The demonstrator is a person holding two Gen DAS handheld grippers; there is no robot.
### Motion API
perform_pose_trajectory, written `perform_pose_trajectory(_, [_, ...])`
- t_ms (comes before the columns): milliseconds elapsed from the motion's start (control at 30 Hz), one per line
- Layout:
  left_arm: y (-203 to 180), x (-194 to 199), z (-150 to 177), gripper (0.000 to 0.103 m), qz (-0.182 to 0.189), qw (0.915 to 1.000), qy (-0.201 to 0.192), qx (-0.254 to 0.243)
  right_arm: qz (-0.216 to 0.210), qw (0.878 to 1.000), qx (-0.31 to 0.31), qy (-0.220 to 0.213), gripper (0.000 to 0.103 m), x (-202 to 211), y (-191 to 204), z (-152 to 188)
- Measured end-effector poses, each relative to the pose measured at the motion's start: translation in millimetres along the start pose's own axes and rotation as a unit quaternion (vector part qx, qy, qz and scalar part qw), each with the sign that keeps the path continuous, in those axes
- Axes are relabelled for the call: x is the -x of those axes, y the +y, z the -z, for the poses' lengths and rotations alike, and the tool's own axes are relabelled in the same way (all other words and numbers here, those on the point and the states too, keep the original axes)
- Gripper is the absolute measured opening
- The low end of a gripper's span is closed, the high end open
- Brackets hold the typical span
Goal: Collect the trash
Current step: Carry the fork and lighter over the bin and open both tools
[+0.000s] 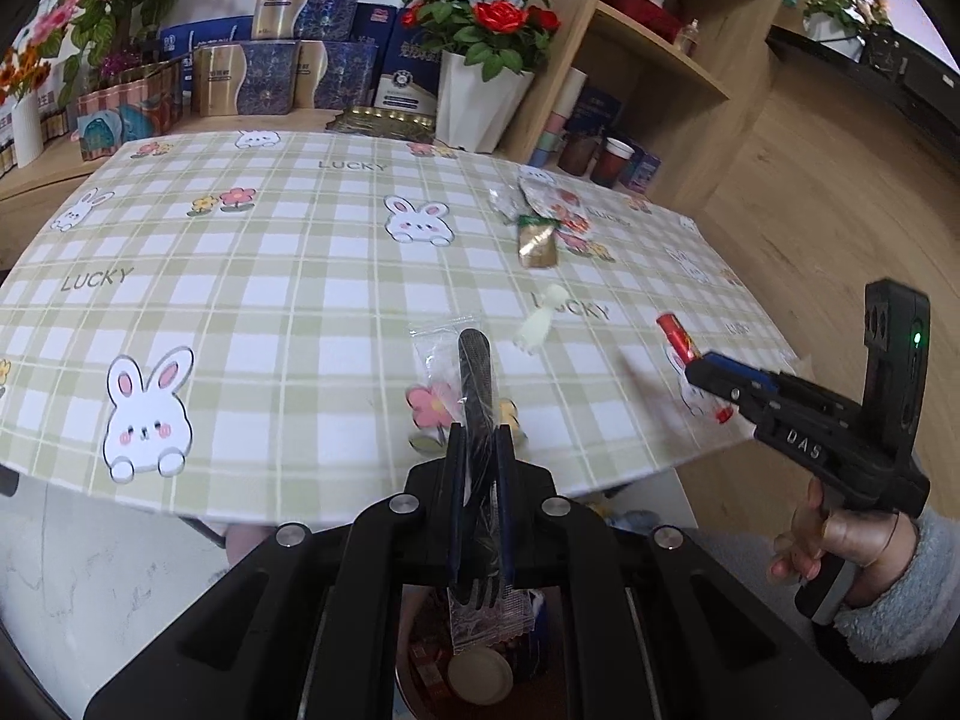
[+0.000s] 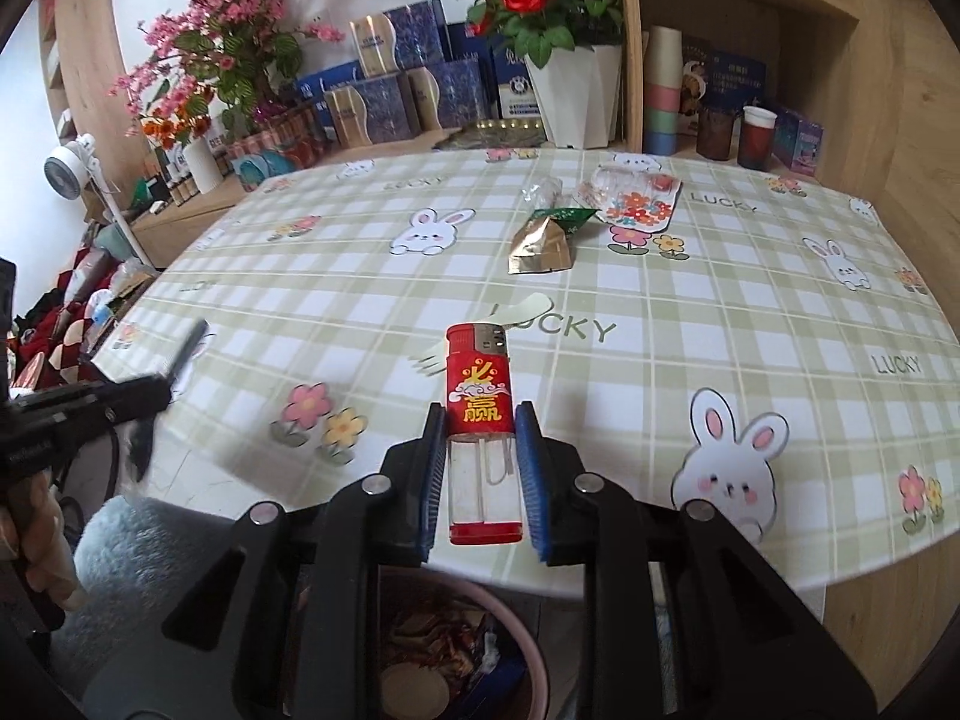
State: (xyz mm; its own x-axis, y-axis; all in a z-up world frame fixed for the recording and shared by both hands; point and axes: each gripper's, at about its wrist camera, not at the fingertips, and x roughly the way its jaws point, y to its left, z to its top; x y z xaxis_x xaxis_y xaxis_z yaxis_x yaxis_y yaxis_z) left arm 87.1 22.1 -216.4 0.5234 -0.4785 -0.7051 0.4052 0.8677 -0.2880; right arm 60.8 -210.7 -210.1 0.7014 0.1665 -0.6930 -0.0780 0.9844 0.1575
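Left half of tablecloth (image 1: 252, 300) lay bare, wide passage there. Right-centre cluttered: white fork (image 2: 480, 333), gold wrapper (image 2: 543, 243), floral packet (image 2: 639, 201), crumpled clear plastic (image 2: 543, 189) close together. Far edge blocked by rose pot (image 2: 573, 93) and blue-gold boxes (image 1: 282, 75). Shelf unit (image 1: 660, 48) walled far right corner. Bin (image 2: 528, 642) stood open below near table edge.

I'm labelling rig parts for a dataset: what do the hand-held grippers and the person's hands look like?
Each hand-held gripper is black plastic with silver bolts and blue ribbed pads. The right one bears "DAS" lettering and a green light; the hand wears a fuzzy grey-blue sleeve.
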Motion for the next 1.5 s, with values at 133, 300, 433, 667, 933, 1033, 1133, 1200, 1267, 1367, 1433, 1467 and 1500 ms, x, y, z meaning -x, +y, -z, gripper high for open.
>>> perform_pose_trajectory(133, [-14,6,29,0.010,0.009,0.9997,0.017,-0.014,-0.005,1.000,0.007,-0.014,0.026,28,10,16])
perform_pose_trajectory(300, [-20,3,68,0.010,0.029,0.9977,0.062,-0.004,-0.013,1.000,0.003,-0.017,0.026,47,17,40])
perform_pose_trajectory(433, [-19,-6,88,0.010,0.054,0.9926,0.105,0.028,-0.020,1.000,-0.009,-0.017,0.026,55,18,52])
perform_pose_trajectory(667, [-21,-24,103,0.010,0.054,0.9868,0.148,0.038,-0.035,0.999,-0.013,-0.006,0.026,55,17,68])
perform_pose_trajectory(933, [-24,-49,109,0.010,0.040,0.9774,0.204,0.036,-0.049,0.998,-0.034,0.002,0.026,43,5,75])
perform_pose_trajectory(1033, [-16,-65,109,0.010,0.032,0.9690,0.238,0.057,-0.054,0.997,-0.048,0.008,0.026,36,-3,78])
perform_pose_trajectory(1133, [-18,-78,105,0.010,0.024,0.9673,0.247,0.051,-0.057,0.997,-0.058,0.009,0.026,33,-9,78])
perform_pose_trajectory(1200, [-23,-84,101,0.011,0.030,0.9670,0.249,0.047,-0.057,0.996,-0.061,0.009,0.026,32,-12,78])
perform_pose_trajectory(1267, [-30,-87,94,0.024,0.033,0.9698,0.239,0.038,-0.056,0.996,-0.064,0.010,0.026,31,-15,80])
perform_pose_trajectory(1367, [-36,-84,82,0.064,0.045,0.9750,0.214,0.036,-0.055,0.996,-0.070,0.012,0.026,31,-18,82])
perform_pose_trajectory(1433, [-36,-79,76,0.071,0.060,0.9764,0.204,0.040,-0.054,0.996,-0.072,0.013,0.026,31,-20,82])
perform_pose_trajectory(1467, [-34,-74,72,0.072,0.058,0.9780,0.196,0.042,-0.054,0.996,-0.074,0.013,0.026,31,-20,82])
perform_pose_trajectory(1500, [-32,-68,69,0.074,0.052,0.9806,0.184,0.045,-0.053,0.996,-0.074,0.013,0.026,31,-21,82])
